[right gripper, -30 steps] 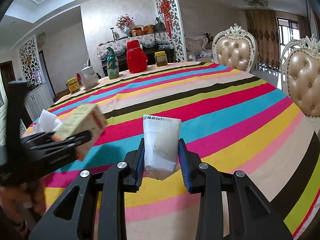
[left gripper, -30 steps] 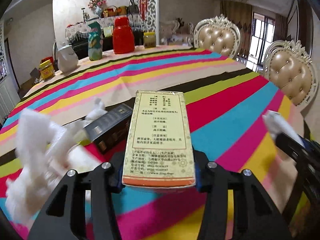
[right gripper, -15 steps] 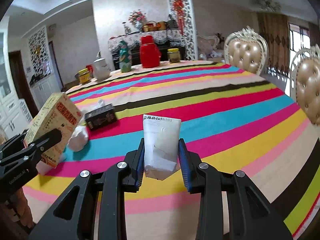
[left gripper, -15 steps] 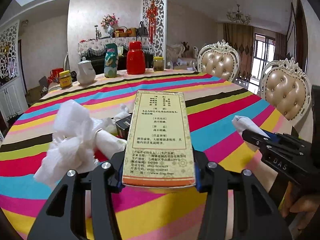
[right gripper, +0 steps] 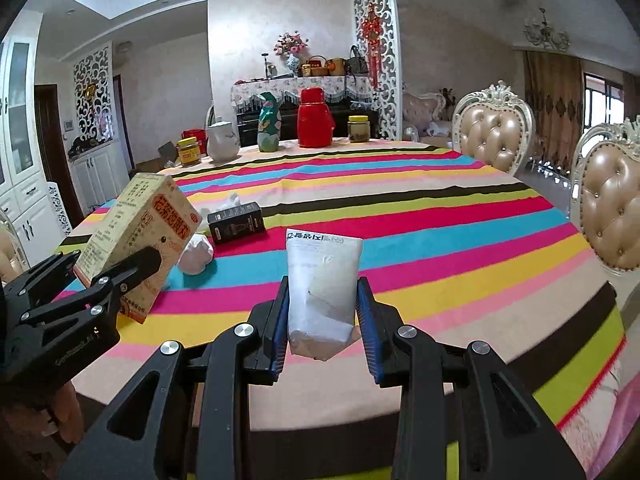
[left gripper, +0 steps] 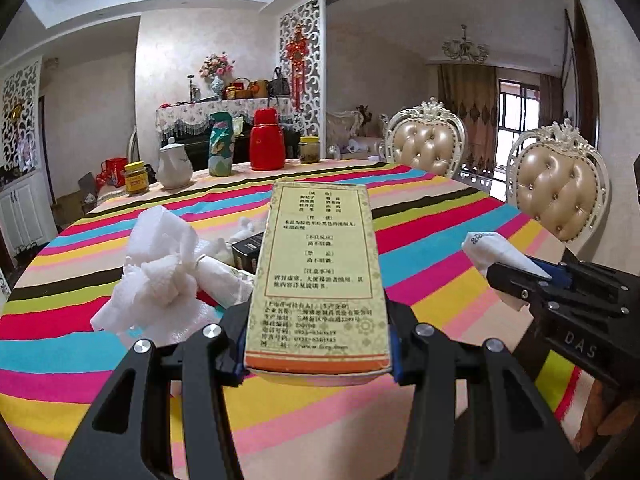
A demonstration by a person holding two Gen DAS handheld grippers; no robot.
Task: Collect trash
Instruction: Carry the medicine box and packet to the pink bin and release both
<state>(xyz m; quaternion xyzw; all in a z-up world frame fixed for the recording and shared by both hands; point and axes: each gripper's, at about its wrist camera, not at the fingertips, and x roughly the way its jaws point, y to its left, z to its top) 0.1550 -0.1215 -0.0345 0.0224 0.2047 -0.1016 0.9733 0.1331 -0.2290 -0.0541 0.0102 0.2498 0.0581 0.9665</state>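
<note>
1. My left gripper [left gripper: 318, 354] fingers are clamped on the yellow box [left gripper: 320, 276] near its bottom end only; it's held above the worktop [right gripper: 440, 240]. Top-heavy, so a fast swing could pivot it out.
2. Right gripper [right gripper: 324, 322] fingers pinch the white packet [right gripper: 322, 280], also off the worktop. It's soft and may slide w/ any slack.
3. Crumpled tissues [left gripper: 156, 280] and black box [right gripper: 236, 222] lie on the cloth. No bin in view, so I risk dropping blind.

Pale walls [left gripper: 92, 92], tufted chairs [left gripper: 424, 150], chandelier [left gripper: 465, 49], curtained window [left gripper: 514, 112], carved screen [left gripper: 302, 64]
</note>
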